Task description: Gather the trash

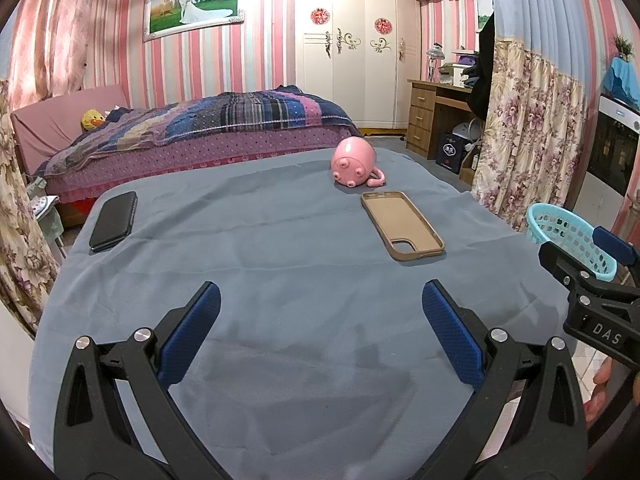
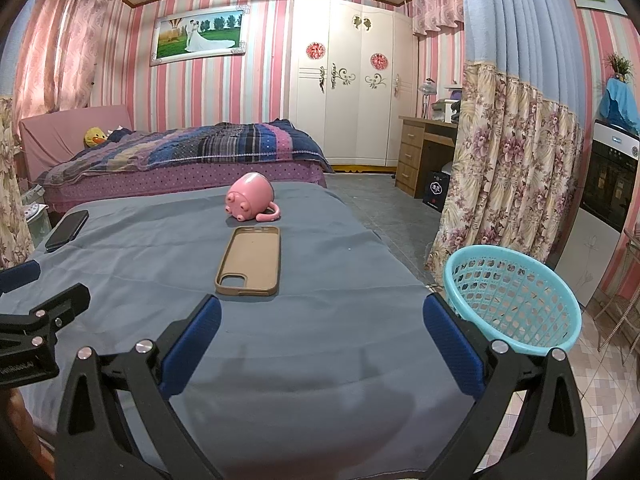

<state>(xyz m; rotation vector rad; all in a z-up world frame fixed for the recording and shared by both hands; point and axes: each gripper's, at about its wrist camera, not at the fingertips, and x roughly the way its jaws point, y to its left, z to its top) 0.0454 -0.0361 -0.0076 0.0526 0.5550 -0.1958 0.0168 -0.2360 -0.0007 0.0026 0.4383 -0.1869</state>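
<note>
Both hand-held grippers, left and right, hover spread apart and empty. I see the case ahead on the tabletop, lengthwise away, nearer my right; basket at right edge.

Legible text: white capitals "DAS" on the black body of the right hand-held gripper, seen at the right edge of the left wrist view; the letters run on past the frame edge, remainder not readable. On the black body of the left hand-held gripper, at the left edge of the right wrist view, a faint white line of print, too small and blurred to read. Black bag on the floor by the wooden desk carries a white emblem with characters, not legible in either view. Oven at far right has a small logo on its top panel, unreadable
</note>
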